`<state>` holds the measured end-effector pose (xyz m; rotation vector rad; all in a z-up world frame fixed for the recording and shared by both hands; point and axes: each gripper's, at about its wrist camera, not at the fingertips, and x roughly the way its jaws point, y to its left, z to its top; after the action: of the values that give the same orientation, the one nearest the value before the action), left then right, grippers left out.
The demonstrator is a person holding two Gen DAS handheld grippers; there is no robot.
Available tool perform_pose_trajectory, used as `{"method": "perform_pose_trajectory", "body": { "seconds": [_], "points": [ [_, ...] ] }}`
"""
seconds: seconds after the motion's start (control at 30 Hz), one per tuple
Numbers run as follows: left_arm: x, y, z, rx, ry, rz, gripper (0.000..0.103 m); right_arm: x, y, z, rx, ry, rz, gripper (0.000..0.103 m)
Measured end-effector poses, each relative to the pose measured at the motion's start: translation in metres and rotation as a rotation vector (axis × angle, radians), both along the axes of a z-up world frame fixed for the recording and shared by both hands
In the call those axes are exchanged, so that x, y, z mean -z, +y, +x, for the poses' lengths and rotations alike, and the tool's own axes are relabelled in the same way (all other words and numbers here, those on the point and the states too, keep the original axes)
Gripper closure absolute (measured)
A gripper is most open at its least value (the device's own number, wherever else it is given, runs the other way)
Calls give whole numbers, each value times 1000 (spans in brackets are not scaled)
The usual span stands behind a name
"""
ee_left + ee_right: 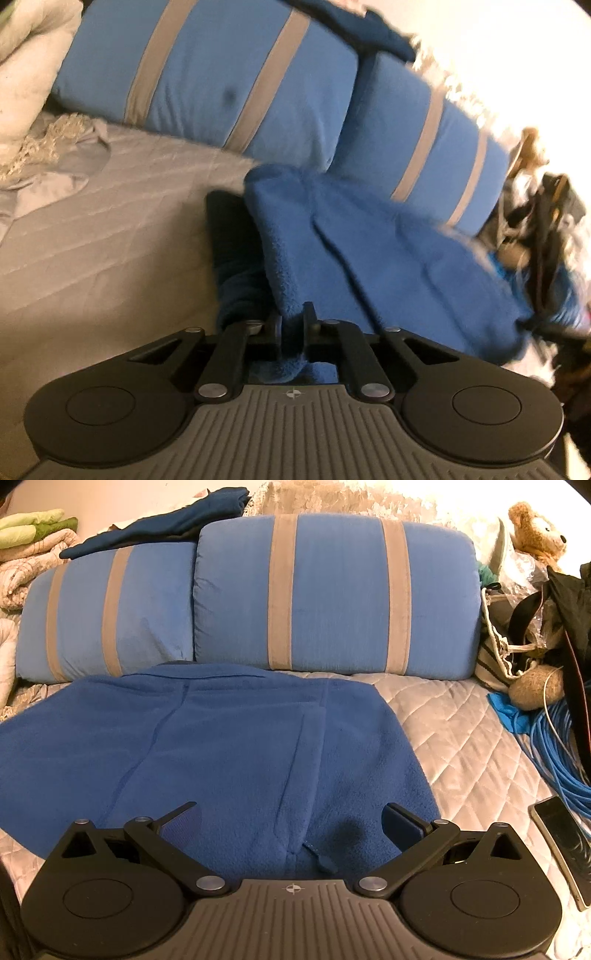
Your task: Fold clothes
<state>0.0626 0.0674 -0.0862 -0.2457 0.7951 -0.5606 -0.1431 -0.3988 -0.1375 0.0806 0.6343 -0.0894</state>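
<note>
A bed with a grey quilted cover (461, 738) carries the work, backed by two blue cushions with grey stripes (332, 598); a teddy bear (537, 528), a coil of blue cable (554, 753) and a phone (561, 845) crowd its right side.

The blue fleece garment (221, 746) lies spread on the cover in front of the cushions. Its zipper pull (321, 860) sits at the near edge, just ahead of the right gripper (291, 819), whose jaws stand wide apart above the cloth, holding nothing. The left gripper (291, 325) is clenched on a bunched edge of the fleece (369, 258), and the cloth rises from it in a lifted fold.

The seams and zipper line run from the near edge toward the cushions, so the long axis seems to point away from the person.

To fold cleanly, the lifted edge should probably travel flat and taut across the body. The free gripper could pin or pinch the matching edge, so the fleece does not drag or bunch.
</note>
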Motion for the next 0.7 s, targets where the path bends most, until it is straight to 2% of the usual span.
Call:
{"method": "perform_pose_trajectory", "body": {
  "seconds": [0.1, 0.17, 0.23, 0.3, 0.5, 0.57, 0.63, 0.7],
  "points": [
    [-3, 7, -7, 0, -22, 30, 81, -1, -2, -6, 8, -30, 5, 0],
    [-2, 15, -16, -4, -50, 60, 63, -1, -4, -7, 12, -38, 16, 0],
    [0, 23, -25, -8, -77, 89, 33, -1, -5, -5, 11, -33, 25, 0],
    [2, 28, -34, -1, -105, 130, 30, -1, -5, -4, 7, -29, 26, 0],
    [18, -15, -37, 180, -225, 382, 30, -1, -3, -4, 6, -28, 17, 0],
    [23, -30, -31, 217, -257, 449, 39, -1, -3, -5, 8, -30, 20, 0],
    [23, -39, -23, 261, -274, 470, 94, -1, -4, -5, 11, -29, 24, 0],
    [14, -45, -17, 293, -265, 487, 94, -1, -4, -6, 15, -31, 26, 0]
  ]
}}
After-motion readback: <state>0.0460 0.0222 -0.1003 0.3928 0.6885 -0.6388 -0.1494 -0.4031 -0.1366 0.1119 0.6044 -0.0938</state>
